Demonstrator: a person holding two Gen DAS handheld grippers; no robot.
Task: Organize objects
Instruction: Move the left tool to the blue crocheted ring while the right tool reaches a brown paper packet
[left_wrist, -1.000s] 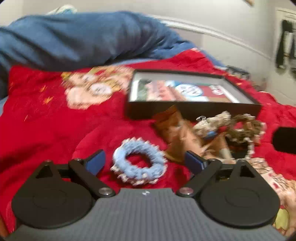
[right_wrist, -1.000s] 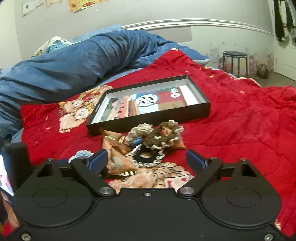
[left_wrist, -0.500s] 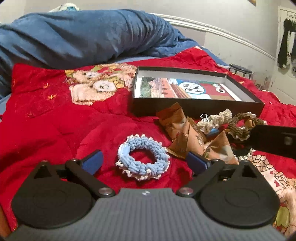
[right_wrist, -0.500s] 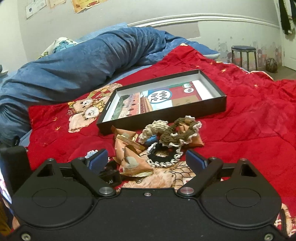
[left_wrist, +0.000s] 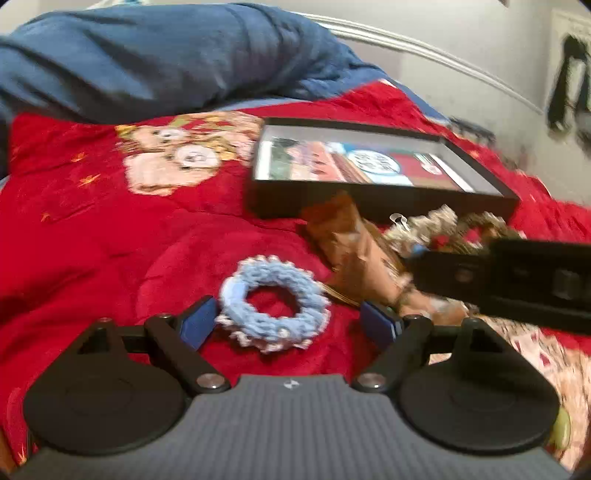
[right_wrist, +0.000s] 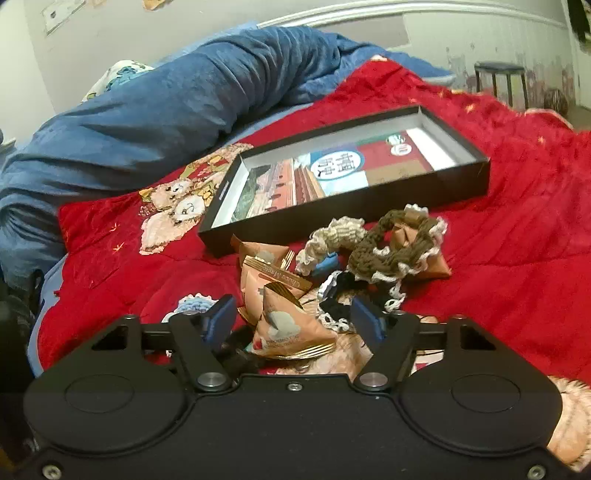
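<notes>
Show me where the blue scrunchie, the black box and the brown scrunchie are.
blue scrunchie (left_wrist: 274, 301): left wrist view, on its knitted ring.
black box (right_wrist: 354, 212): right wrist view, on its near outer wall.
brown scrunchie (right_wrist: 397, 251): right wrist view, on its knitted band.

The red blanket (right_wrist: 517, 229) is soft plush cloth with a light sheen. The blue scrunchie (left_wrist: 273, 308) at 6 o'clock is rough crocheted yarn. The snack packets (right_wrist: 291, 325) are glossy foil. The black box (right_wrist: 369, 206) looks like matt cardboard, with a printed paper inside.
</notes>
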